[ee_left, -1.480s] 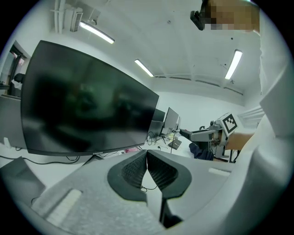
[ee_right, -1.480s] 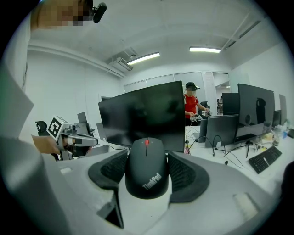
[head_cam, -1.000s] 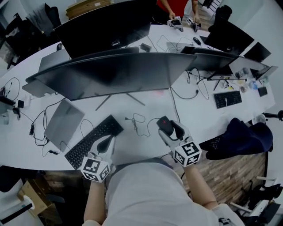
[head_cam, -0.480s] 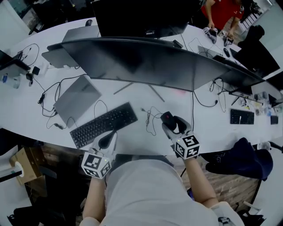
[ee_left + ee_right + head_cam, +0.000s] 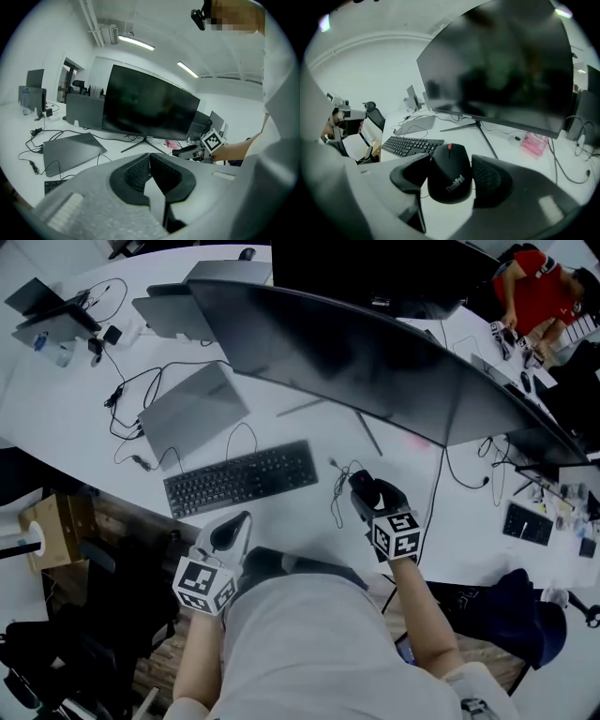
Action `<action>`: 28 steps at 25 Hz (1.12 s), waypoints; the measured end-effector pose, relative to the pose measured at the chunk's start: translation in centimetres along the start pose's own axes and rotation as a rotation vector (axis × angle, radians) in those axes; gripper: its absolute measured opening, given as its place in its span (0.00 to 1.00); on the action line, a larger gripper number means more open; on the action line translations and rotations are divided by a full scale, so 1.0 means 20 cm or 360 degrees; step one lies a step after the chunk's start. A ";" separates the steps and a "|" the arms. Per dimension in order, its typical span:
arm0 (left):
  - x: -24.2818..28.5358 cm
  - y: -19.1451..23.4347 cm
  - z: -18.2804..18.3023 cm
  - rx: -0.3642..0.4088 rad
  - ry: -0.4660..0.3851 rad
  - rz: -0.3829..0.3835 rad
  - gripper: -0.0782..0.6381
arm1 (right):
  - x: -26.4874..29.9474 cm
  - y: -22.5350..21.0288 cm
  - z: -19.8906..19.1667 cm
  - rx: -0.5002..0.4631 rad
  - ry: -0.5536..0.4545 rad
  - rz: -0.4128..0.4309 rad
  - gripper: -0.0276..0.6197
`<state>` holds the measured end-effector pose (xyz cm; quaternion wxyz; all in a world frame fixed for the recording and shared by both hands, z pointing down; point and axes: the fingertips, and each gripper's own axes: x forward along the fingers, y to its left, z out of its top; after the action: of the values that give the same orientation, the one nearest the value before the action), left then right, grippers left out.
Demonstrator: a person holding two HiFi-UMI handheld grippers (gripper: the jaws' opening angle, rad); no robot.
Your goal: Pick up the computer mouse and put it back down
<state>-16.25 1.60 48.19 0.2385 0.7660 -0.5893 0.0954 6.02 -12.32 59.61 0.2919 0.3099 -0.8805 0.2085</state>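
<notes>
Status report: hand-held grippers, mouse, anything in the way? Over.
Left hand-held gripper shut, empty. Right hand-held gripper shut on mouse. Keyboard clear to its left; cable loops beside it.

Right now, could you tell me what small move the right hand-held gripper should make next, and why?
Probably a short, straight lift. The right hand-held gripper has its jaws closed on both sides of the black ThinkPad mouse, which looks low over the white desk. I can't tell whether it has cleared the surface. Its cable lies slack beside it, so it shouldn't tug.
</notes>
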 end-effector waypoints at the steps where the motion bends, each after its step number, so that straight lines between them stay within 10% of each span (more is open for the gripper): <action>1: -0.01 0.01 -0.01 -0.0008 0.0004 0.0017 0.12 | 0.03 0.00 -0.02 -0.0009 0.0023 0.0010 0.47; 28: -0.30 0.07 -0.27 -0.0224 -0.0007 0.0340 0.12 | 0.47 0.06 -0.33 -0.0213 0.0358 0.0115 0.47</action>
<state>-18.63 9.04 50.61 0.2788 0.6805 -0.6733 0.0769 1.85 -11.75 70.37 0.4009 0.2324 -0.8648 0.1932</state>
